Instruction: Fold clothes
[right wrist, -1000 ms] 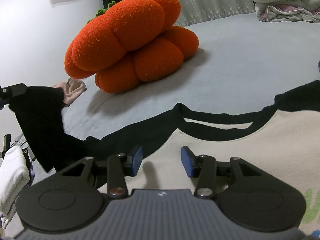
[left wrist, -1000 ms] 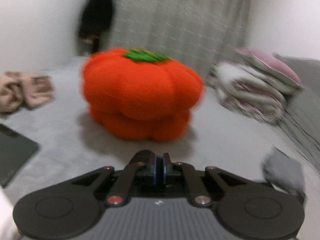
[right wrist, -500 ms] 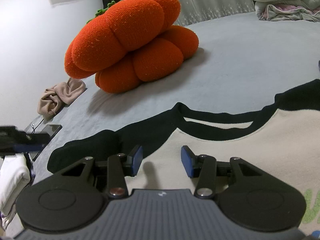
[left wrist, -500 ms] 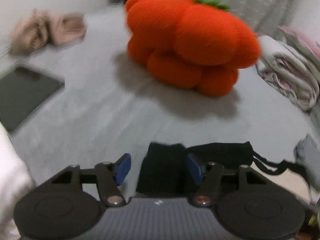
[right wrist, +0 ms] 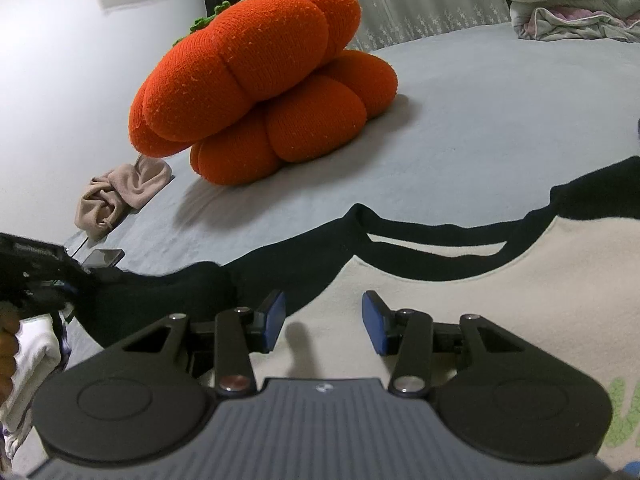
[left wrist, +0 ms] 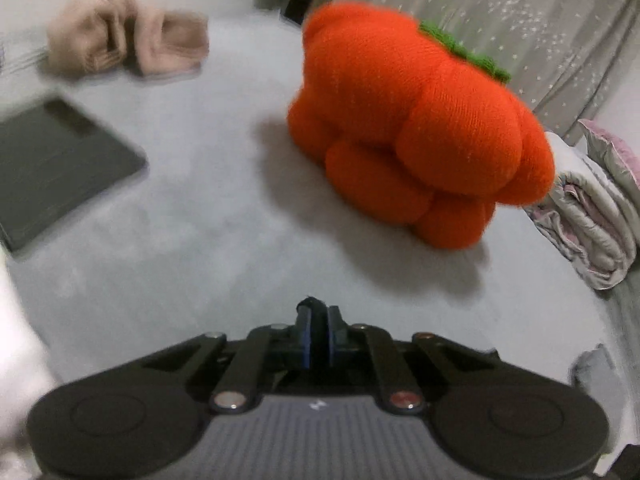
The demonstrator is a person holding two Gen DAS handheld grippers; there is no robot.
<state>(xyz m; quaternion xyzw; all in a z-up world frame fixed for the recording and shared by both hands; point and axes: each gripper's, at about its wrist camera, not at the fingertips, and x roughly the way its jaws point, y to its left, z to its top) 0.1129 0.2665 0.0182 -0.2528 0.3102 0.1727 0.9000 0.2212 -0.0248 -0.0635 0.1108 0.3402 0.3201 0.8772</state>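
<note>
A cream sweatshirt (right wrist: 460, 300) with black sleeves lies spread face up across the lower half of the right wrist view, on a grey bed (right wrist: 480, 120), laid flat for folding. At lower centre of the left wrist view, the left gripper (left wrist: 318, 330) is pinched closed on a tuft of the black sleeve cuff (left wrist: 310, 303), seemingly to carry it inward. The right gripper (right wrist: 323, 326) hovers over the chest with fingers half apart, gripping nothing. An orange pumpkin cushion (right wrist: 260, 80) sits beyond.
</note>
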